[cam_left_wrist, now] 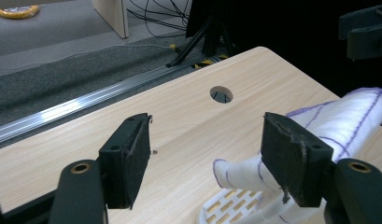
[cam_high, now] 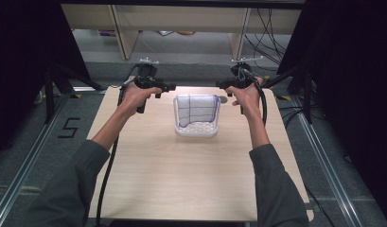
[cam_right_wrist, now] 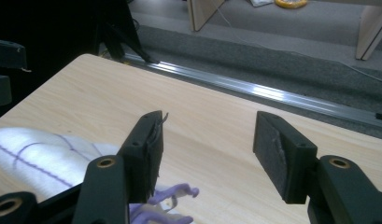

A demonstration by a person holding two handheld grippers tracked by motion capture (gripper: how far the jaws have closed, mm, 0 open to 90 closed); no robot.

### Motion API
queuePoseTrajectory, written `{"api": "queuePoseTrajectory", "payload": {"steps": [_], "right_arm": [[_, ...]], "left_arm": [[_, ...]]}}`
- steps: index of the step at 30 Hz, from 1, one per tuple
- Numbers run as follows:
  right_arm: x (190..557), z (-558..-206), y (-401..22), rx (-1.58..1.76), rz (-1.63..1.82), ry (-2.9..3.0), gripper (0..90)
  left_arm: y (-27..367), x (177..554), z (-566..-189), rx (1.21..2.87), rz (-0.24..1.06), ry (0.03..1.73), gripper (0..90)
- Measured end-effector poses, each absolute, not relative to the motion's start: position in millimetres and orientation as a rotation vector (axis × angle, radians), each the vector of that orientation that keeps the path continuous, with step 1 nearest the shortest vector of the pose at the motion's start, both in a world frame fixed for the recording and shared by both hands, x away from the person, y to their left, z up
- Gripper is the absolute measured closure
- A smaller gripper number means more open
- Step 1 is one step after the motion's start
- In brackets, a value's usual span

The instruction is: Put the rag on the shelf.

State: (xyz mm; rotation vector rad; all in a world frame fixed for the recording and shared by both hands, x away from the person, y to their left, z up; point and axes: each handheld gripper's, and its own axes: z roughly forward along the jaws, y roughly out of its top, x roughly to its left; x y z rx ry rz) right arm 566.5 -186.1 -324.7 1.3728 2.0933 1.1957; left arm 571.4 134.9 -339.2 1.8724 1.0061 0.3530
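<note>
A white cloth [cam_high: 197,108] with thin purple lines lies draped in a small white slotted basket [cam_high: 197,130] at the far middle of the wooden table [cam_high: 181,179]. My left gripper [cam_high: 168,87] hovers just left of the basket's far corner, my right gripper [cam_high: 221,85] just right of it. In the left gripper view the jaws [cam_left_wrist: 205,135] stand open over bare wood, with the cloth [cam_left_wrist: 352,112] and basket [cam_left_wrist: 226,207] behind the right jaw. The right gripper [cam_right_wrist: 209,128] is open too, with the cloth [cam_right_wrist: 34,154] to its left and nothing between the pads.
A round cable hole [cam_high: 223,99] sits in the table behind the basket. Black curtains and tripod legs [cam_high: 54,85] flank the table. A metal floor rail [cam_right_wrist: 272,88] runs past its far edge, with wooden furniture legs [cam_high: 125,33] and cables beyond.
</note>
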Motion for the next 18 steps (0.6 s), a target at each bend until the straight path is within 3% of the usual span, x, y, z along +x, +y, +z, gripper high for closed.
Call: {"api": "queuePoseTrajectory", "payload": {"steps": [18], "right_arm": [[545.5, -327.5, -183.5, 1.306, 1.206, 2.120, 38.8]], "left_arm": [[144.6, 542.8, -336.7, 1.824, 0.316, 0.961, 28.3]]}}
